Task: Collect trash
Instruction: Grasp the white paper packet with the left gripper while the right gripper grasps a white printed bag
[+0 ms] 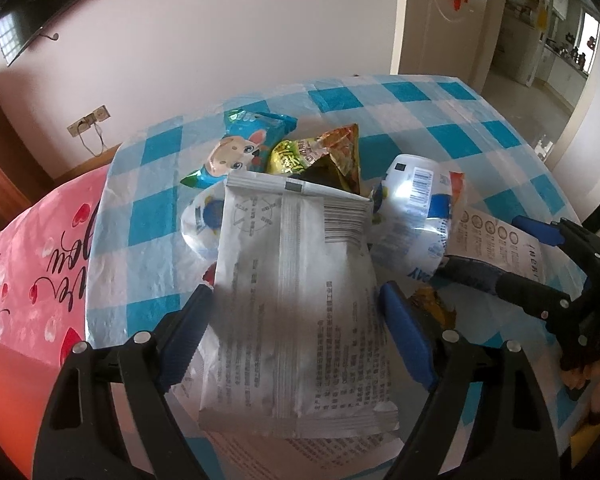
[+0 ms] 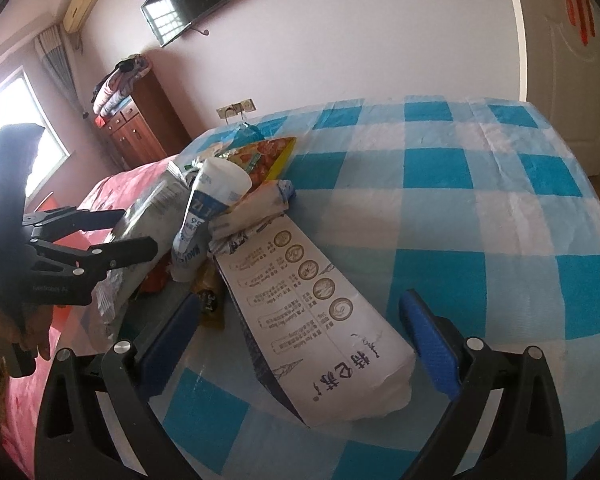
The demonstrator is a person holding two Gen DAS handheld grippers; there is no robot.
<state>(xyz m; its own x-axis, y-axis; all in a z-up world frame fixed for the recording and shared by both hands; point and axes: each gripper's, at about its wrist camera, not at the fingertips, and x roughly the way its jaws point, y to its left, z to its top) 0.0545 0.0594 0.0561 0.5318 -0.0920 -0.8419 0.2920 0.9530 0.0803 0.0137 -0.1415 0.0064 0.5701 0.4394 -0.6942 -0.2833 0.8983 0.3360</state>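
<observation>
Black hand-held grippers with blue finger pads

The left gripper [image 1: 296, 312] and right gripper [image 2: 300, 320] share matte black plastic linkages, silver screw heads and ribbed blue pads [image 2: 430, 344]; small pale lettering marks one body, and bare skin grips the handles.

A grey-white wrapper [image 1: 296, 300], printed with text and a barcode, lies tilted atop the trash pile. Behind it sit a blue cartoon snack bag [image 1: 236, 152] and a green-orange packet [image 1: 320, 152]. To its right lies a crumpled white-blue bag [image 1: 416, 208], then a long white package [image 2: 316, 304], flat.
</observation>
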